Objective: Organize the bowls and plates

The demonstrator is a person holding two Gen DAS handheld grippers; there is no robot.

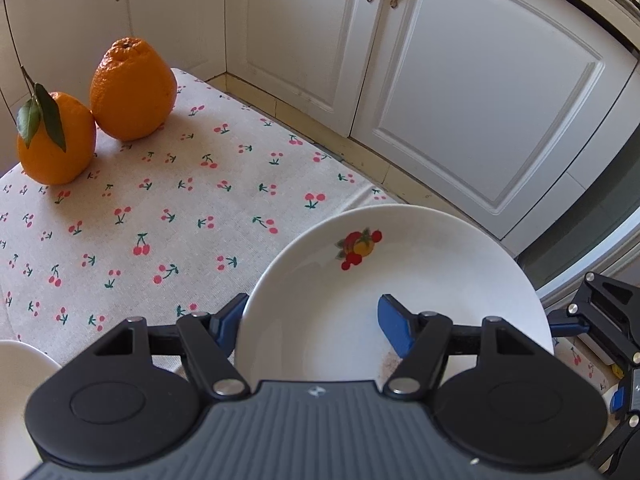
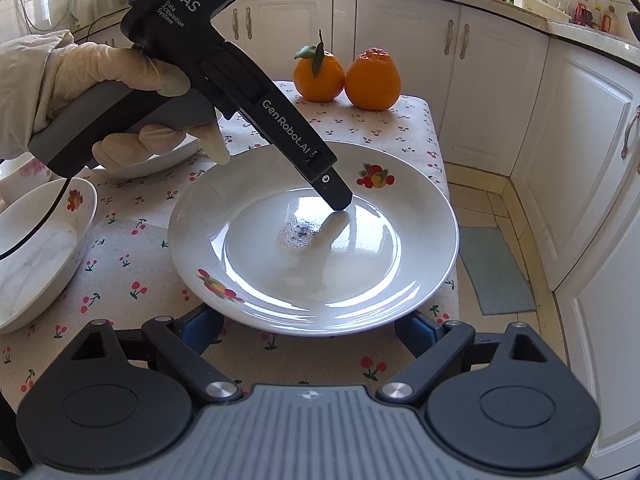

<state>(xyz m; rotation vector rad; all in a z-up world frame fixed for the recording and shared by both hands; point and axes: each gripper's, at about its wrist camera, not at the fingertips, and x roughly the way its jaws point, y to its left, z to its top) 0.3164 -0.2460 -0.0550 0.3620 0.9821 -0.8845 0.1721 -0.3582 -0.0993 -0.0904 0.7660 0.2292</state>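
The left gripper (image 1: 312, 322) has its jaws clamped across the rim of the white plate (image 2: 312, 240) on the tabletop (image 1: 160, 216), the right gripper (image 2: 310, 328) gapes empty beside it, and glazed, brittle, slippery ware wants that rim hold

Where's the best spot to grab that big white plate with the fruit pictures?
Grab the plate by its thin, sloping rim, coming in from the side, one finger above and one below. It is too wide to span and its middle is flat and smooth. The left hand-held gripper already holds it about that way, at the rim on the bowl's side.
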